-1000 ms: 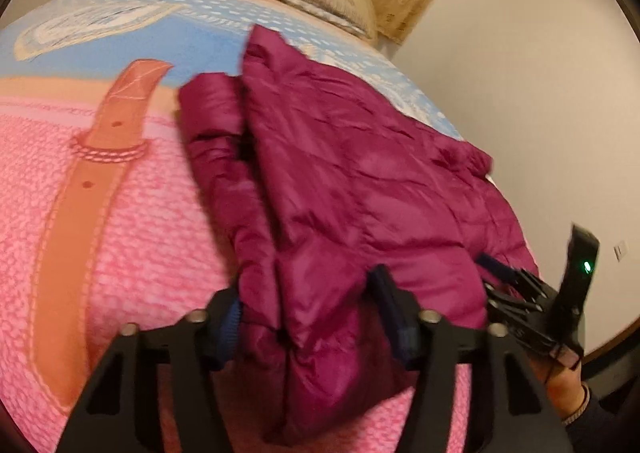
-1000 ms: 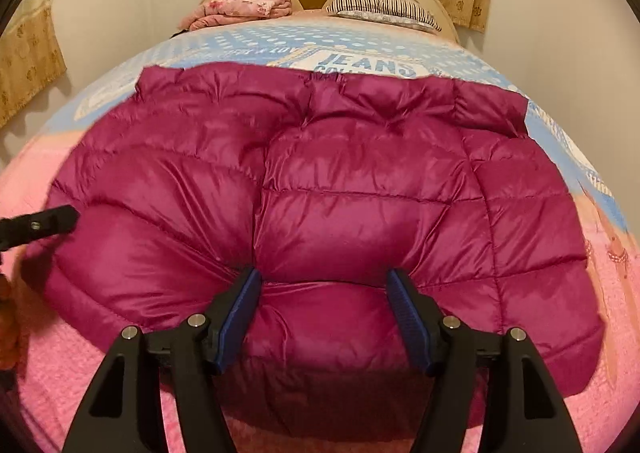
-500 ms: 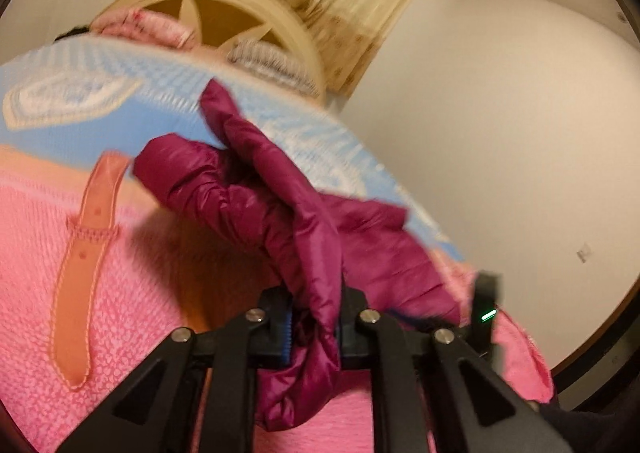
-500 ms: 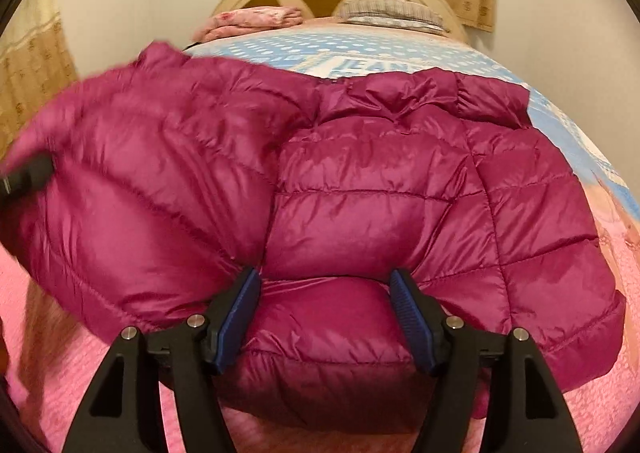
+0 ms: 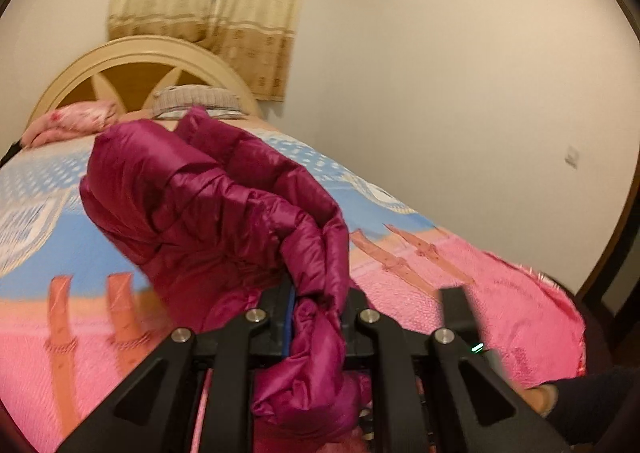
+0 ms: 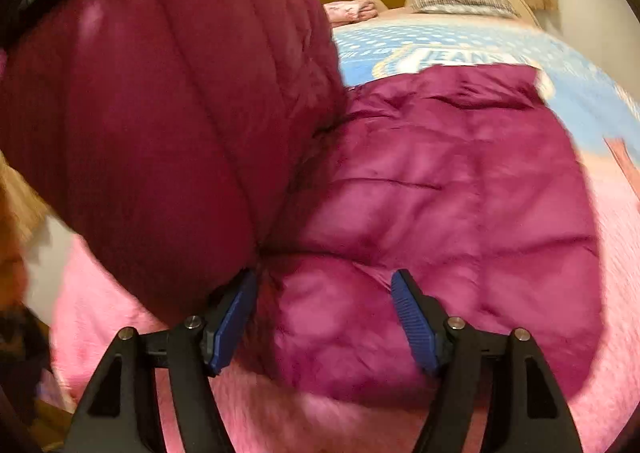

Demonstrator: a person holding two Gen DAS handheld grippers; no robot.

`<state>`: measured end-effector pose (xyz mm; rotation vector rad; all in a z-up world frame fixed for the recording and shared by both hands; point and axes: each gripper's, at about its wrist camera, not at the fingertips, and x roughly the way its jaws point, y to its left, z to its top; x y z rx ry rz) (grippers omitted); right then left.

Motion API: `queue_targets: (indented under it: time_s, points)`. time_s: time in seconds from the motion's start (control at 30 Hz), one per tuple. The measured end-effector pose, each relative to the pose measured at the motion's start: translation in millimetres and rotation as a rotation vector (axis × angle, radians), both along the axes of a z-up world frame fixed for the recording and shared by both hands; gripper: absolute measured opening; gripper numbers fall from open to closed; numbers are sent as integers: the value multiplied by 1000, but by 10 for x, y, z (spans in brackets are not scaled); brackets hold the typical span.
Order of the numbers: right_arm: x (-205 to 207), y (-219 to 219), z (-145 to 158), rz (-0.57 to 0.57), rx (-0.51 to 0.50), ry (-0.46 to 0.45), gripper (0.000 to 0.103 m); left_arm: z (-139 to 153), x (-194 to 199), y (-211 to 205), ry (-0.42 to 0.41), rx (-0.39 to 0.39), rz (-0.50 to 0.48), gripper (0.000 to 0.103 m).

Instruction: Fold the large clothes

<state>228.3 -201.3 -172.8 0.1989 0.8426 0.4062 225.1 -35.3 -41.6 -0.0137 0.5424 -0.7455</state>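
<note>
Magenta puffer jacket on bed, toward foot end; one side lifted off pink cover. My left gripper clenched on jacket edge, fabric bunched between pads. My right gripper over jacket hem, jaws opening, pads not pressing fabric.

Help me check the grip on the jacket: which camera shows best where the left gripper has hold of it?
The left wrist view: the left gripper is shut on a bunched fold of the magenta puffer jacket. The right wrist view shows only the lifted panel looming over the right gripper, whose jaws are opening.
</note>
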Motion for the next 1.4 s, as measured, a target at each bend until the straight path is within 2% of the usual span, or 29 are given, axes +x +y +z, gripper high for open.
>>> queue_targets:
  time_s: [0.13, 0.27, 0.37, 0.47, 0.6, 0.63, 0.67, 0.7, 0.73, 0.8, 0.83, 0.87, 0.93, 0.97, 1.03, 1.07, 1.13, 1.2, 1.27, 1.4]
  points:
    - [-93, -652, 222, -134, 46, -62, 73, -175, 25, -427, -44, 84, -50, 15]
    - [14, -1263, 427, -271, 151, -97, 73, -438, 18, -787, -67, 174, -113, 15]
    - [199, -1453, 642, -236, 201, -144, 73, -589, -11, -920, -80, 231, -133, 15]
    - [443, -1399, 843, -199, 228, -175, 73, -698, 40, -935, -48, 233, -138, 15]
    - [856, -1192, 808, -86, 248, -90, 68, -767, 93, -994, -41, 251, -134, 16]
    - [985, -1119, 742, -81, 218, -51, 60, -764, 67, -1000, -53, 259, -134, 22]
    - [1110, -1110, 686, -88, 189, -24, 46, -747, 34, -998, -67, 273, -124, 24]
    - [1218, -1079, 599, -88, 162, 9, 39, -716, 2, -989, -75, 281, -118, 26]
    - [1288, -1053, 524, -96, 129, 21, 19, -689, -35, -990, -77, 282, -121, 35]
    - [1364, -1126, 397, -140, 123, 37, 18, -598, -181, -921, -108, 281, -119, 62]
    - [1346, -1174, 351, -152, 143, 44, 18, -562, -252, -880, -132, 274, -102, 83]
    - [1356, -1220, 307, -169, 151, 47, 18, -490, -348, -778, -167, 249, -87, 95]
    - [1309, -1285, 279, -187, 145, 51, 18, -388, -443, -610, -207, 218, -72, 100]
    - [1337, -1315, 265, -194, 146, 56, 18, -348, -436, -518, -222, 216, -41, 101]
    - [1094, -1366, 242, -201, 136, 58, 18, -353, -307, -395, -237, 239, 44, 103]
    - [1093, -1364, 254, -208, 124, 59, 18, -399, -160, -364, -228, 270, 102, 103]
    - [961, -1363, 311, -253, 117, 57, 18, -554, 127, -335, -161, 317, 153, 103]
    - [777, -1366, 475, -325, 106, 44, 20, -752, 267, -327, -70, 309, 148, 103]
    - [583, -1309, 717, -421, 85, -5, 34, -856, 301, -336, -31, 297, 143, 103]
    - [434, -1091, 1178, -393, 230, -164, 36, -864, 248, -303, -38, 288, 155, 103]
